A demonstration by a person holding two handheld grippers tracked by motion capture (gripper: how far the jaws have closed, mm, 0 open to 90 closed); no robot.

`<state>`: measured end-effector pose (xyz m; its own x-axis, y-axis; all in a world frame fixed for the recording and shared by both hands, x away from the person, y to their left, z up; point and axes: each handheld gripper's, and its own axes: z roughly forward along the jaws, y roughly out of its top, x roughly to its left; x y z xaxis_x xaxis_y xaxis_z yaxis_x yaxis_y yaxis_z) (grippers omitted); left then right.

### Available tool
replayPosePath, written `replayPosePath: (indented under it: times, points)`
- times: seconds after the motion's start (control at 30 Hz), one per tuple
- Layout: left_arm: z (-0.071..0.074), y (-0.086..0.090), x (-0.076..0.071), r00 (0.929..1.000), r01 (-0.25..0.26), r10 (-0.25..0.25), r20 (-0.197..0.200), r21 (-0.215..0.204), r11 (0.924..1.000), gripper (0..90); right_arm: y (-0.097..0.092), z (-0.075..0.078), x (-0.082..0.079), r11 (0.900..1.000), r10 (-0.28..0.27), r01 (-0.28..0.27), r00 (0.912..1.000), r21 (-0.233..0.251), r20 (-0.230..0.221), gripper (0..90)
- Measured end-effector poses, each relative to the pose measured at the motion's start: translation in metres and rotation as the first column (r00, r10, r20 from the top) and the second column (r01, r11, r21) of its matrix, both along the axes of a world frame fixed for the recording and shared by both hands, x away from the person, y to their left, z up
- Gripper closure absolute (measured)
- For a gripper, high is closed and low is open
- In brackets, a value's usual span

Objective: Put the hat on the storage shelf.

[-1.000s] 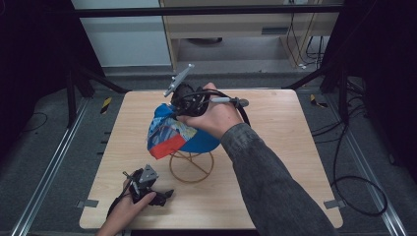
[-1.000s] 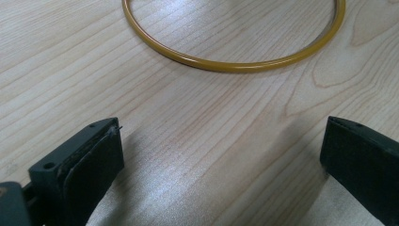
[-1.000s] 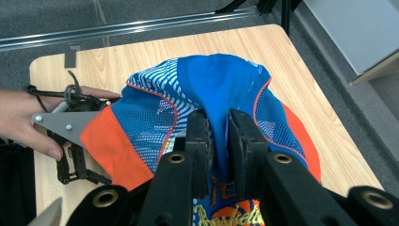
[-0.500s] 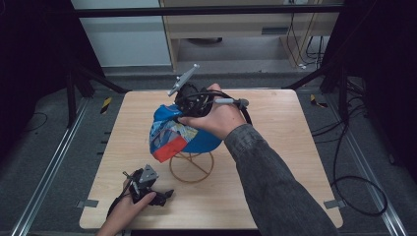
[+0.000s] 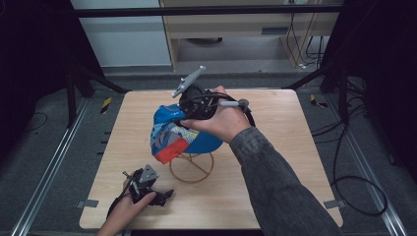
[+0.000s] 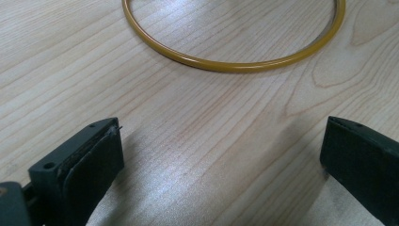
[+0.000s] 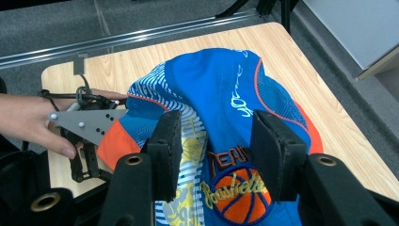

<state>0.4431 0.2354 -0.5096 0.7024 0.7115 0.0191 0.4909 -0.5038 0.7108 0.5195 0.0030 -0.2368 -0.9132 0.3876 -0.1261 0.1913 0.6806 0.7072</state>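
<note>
In the middle of the high view, the right hand [image 5: 221, 120] covers the jaws of the right gripper [image 5: 189, 118]. The blue cap [image 5: 182, 135] hides the top of the yellow wire stand [image 5: 192, 167] beneath it. In the left gripper view, the stand's ring [image 6: 226, 63] is cut off by the top edge. At the bottom of the right gripper view, the cap's [image 7: 221, 99] lower part runs out of frame.
</note>
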Motion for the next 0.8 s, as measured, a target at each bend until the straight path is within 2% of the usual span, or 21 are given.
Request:
replayPosePath:
  times: [0.8]
  points:
    - [0.0,0.0,0.0,1.0,0.0,0.0,0.0,0.0,1.0,0.0,-0.0093,-0.0047,-0.0058,1.0,-0.005,0.005,0.9999,0.007,-0.009,49.3]
